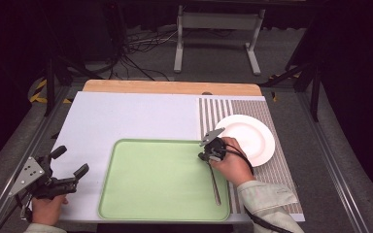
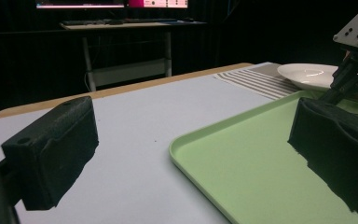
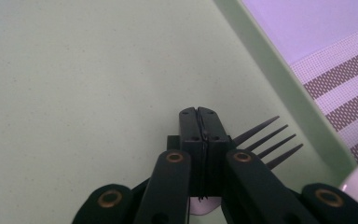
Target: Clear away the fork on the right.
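Fork [image 1: 215, 184] handle lies on the one green tray [image 1: 162, 179] near its right edge, running toward the person, its upper end hidden beneath the right gripper [image 1: 208, 154]; from the high view I cannot tell how that gripper's jaws stand. The right hand [image 1: 232, 162] reaches in over the tray's right rim, beside the single white plate [image 1: 252, 138] on the striped placemat [image 1: 277, 170]. At the table's left edge the left hand [image 1: 46, 208] holds the left gripper [image 1: 70, 167] low over the white mat [image 1: 126, 116], jaws spread wide. In the left gripper view, its two black pads stand far apart with nothing between them, the tray's corner [image 2: 261, 158] ahead, and the plate [image 2: 307, 74] beyond. In the right gripper view, the jaws are pressed together, and four fork tines [image 3: 268, 140] poke out just to the right from beneath them, over the tray [image 3: 74, 70]; whether they grip the fork is unclear.
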`<state>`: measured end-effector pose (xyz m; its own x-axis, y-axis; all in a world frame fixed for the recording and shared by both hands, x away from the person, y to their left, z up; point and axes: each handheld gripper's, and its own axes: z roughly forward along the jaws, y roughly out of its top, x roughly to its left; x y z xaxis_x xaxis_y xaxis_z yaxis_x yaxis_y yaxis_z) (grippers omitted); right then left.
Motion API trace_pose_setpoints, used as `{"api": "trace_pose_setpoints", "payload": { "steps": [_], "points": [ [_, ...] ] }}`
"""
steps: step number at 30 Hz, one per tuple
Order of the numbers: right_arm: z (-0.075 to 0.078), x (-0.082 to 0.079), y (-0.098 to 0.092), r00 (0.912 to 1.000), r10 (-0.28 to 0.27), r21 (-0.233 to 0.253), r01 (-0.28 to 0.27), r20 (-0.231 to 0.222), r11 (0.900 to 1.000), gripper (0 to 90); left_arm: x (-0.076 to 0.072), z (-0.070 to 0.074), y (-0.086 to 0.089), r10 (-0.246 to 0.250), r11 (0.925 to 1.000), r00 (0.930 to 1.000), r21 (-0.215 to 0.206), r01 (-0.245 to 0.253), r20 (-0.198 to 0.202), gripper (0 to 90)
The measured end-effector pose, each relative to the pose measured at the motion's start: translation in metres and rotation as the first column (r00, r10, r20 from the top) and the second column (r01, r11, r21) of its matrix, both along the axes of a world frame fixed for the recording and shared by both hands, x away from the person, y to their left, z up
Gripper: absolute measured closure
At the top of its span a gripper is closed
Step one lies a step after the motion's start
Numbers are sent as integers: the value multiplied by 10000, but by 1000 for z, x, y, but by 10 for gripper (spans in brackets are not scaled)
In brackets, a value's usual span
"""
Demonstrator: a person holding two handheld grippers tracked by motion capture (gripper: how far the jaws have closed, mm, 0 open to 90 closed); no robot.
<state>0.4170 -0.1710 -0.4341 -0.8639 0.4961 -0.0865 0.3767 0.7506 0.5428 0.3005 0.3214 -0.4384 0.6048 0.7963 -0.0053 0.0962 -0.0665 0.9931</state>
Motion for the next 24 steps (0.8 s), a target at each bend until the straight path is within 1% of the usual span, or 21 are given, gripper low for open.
{"api": "trace_pose_setpoints", "payload": {
  "steps": [9, 13, 15, 17, 18, 19, 21, 22, 23, 24],
  "points": [
    [1, 1, -9, 9993, -382, -28, 382, -9, 9993, 900, 1, 0, 0, -8, 10000, 10000, 9, 8, -23, 19],
    [1, 1, -12, 9983, -570, 10, 570, -121, 9984, 900, 1, 0, 0, -27, 10000, 10000, 10, 27, -25, 19],
    [2, 1, -12, 9980, -622, 114, 623, -141, 9980, 888, 1, 0, 0, -12, 10000, 10000, 21, 12, -22, 19],
    [5, 0, -12, 9982, -594, 294, 597, -108, 9978, 853, 0, 0, 0, -1, 10000, 10000, 16, 1, -17, 19],
    [5, 0, -12, 9982, -594, 294, 597, -108, 9978, 853, 0, 0, 0, -1, 10000, 10000, 16, 1, -17, 19],
    [10, -2, -13, 9983, -583, 598, 585, -51, 9965, 811, 0, 0, 0, 1, 10000, 10000, 7, -1, -18, 19],
    [17, -4, -13, 9985, -549, 769, 543, 60, 9956, 740, 0, 0, 0, 0, 10000, 10000, 11, 0, -12, 19],
    [21, -6, -13, 9976, -686, 1036, 684, -17, 9923, 698, 0, 0, 0, -7, 10000, 10000, 10, 7, -5, 19],
    [21, -6, -13, 9976, -686, 1036, 684, -17, 9923, 698, 0, 0, 0, -7, 10000, 10000, 10, 7, -5, 19],
    [28, -8, -13, 9980, -618, 1394, 590, 164, 9885, 557, 0, 0, 0, -25, 10000, 10000, -10, 25, -2, 19]
  ]
}}
